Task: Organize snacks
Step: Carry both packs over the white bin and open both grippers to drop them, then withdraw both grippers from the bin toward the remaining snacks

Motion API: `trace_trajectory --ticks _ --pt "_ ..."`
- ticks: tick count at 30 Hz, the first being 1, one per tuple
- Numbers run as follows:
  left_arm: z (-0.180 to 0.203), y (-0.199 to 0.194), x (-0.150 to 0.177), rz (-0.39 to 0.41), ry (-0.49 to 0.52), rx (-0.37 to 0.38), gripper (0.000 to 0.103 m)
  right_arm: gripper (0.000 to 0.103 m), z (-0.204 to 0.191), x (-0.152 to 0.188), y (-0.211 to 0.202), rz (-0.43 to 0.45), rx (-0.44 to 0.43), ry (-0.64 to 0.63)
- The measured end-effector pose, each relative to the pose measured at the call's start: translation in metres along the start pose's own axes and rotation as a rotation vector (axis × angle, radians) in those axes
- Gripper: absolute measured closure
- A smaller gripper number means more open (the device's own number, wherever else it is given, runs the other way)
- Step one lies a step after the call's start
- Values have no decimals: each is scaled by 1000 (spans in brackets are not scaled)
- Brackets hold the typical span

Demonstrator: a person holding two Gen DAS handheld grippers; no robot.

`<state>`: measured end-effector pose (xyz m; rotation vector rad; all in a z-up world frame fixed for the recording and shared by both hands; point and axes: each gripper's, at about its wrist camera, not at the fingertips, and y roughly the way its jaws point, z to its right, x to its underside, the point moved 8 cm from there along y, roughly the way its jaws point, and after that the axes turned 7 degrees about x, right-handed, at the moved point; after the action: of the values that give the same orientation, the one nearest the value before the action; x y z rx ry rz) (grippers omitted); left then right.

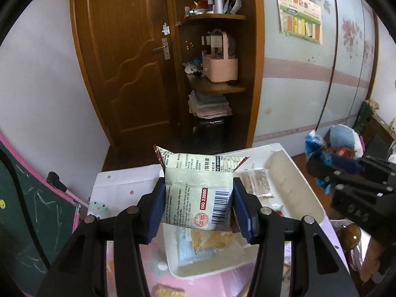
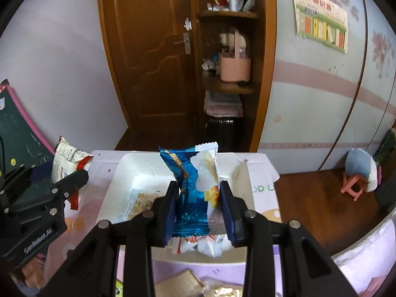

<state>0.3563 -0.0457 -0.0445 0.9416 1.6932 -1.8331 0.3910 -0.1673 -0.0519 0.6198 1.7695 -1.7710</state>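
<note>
Cream foil, crinkled and printed with a barcode, fills the left hand-held gripper (image 1: 199, 204): its blue ribbed pads press both side edges of the cream packet (image 1: 198, 198), which stands upright, long axis running away from the camera. Below and just beyond it sits the white tray (image 1: 297, 173), a shallow, smooth plastic box on the pink worktop (image 1: 212, 284), already holding a few flat clear-wrapped snacks. So the tray lies ahead of and under this packet, and lowering it looks like the next move. Further right, the right hand-held gripper (image 2: 199, 210) is clamped the same way on a glossy blue-and-white wrapper (image 2: 195, 193), a slim pillow pack with crimped ends, also upright and end-on to the camera. It hangs over the tray's near rim, with the open white floor straight ahead. Judging by both views, the right one sits more squarely over the tray, the left nearer its left side; the two packets are well apart. Thin foil like this will likely buckle rather than slip if squeezed harder.
</note>
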Motion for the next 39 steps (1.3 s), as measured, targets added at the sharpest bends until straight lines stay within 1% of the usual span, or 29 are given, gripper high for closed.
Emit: trace_trajectory --ticks 2,3,4,5,6,7,9,11,14,17,20,22,27,30,35,39 --pt "-4 12 -6 -12 -2 -22 43 68 -6 1 17 -35 -19 -9" --pt "-7 17 -7 -18 -8 -34 37 65 -7 2 27 -55 -21 -5" --pt "-11 21 -8 -24 -16 -44 23 57 -6 3 34 -65 -17 6" --pt "-15 25 -8 -24 -31 -50 17 52 -4 4 39 -73 -15 22" --pt "-17 27 -7 -19 -42 -50 11 44 -4 7 41 -80 -18 35" --pt "-18 28 -5 -17 -46 -44 10 42 -4 10 44 -93 -27 49" --pt "-21 30 1 -21 -38 -53 10 42 -5 16 47 -111 -47 58" --pt "-26 30 7 -18 -34 -74 10 42 -5 21 49 -122 -41 58" --pt "-34 26 15 -24 -51 -80 10 42 -6 29 46 -139 -49 62" --pt "-43 13 19 -12 -85 -69 10 42 -4 31 40 -143 -52 74" --pt "-49 -5 24 -11 -108 -53 10 42 -7 30 25 -132 -63 74" --pt "-52 -20 24 -9 -116 -45 10 42 -11 28 10 -119 -68 70" --pt "-53 -74 20 59 -113 -30 10 42 -26 22 -42 -46 -66 16" --pt "-50 -103 21 78 -106 -16 10 42 -34 22 -73 -14 -68 -12" --pt "-42 -154 30 117 -65 -12 10 42 -48 28 -122 45 -63 -64" --pt "-33 -183 43 129 -26 -3 9 42 -58 40 -154 79 -55 -99"
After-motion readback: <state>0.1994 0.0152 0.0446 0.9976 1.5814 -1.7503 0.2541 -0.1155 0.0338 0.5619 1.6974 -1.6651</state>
